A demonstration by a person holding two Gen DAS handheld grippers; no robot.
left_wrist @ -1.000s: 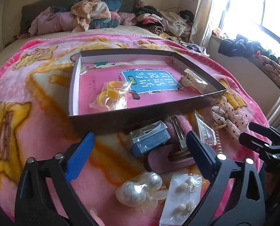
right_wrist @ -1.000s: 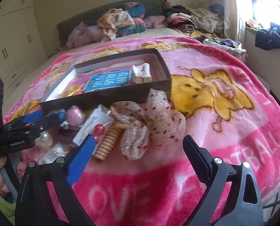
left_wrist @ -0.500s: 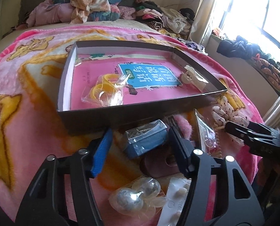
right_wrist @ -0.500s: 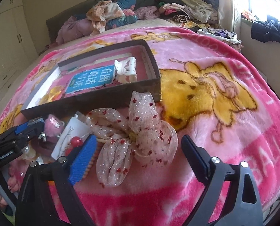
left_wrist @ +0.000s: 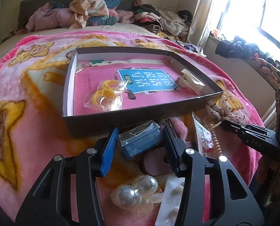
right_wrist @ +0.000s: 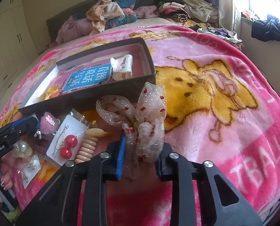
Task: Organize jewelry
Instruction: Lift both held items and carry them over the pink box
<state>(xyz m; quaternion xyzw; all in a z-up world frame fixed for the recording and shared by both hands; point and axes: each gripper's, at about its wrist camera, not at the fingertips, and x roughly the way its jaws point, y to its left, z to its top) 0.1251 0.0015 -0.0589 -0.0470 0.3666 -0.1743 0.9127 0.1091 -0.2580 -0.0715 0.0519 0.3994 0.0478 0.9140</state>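
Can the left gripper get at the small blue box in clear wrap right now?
Probably yes. The left gripper already brackets the small blue box in clear wrap, jaws apart on either side; nothing lies on top, though a mauve hair clip crowds it.

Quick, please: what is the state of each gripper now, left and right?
Left gripper: closing around the blue box, contact cannot be told.
Right gripper: closing around the sheer bow, grip cannot be told.

— What sort of room is it?
— A bedroom: a pink cartoon blanket (right_wrist: 215, 98) covers the bed, clothes (left_wrist: 94, 13) heaped along its dark headboard (right_wrist: 94, 5).
— And the light?
— Daylight glares through the window (left_wrist: 252, 9); cream cupboards (right_wrist: 6, 43) line the far wall.
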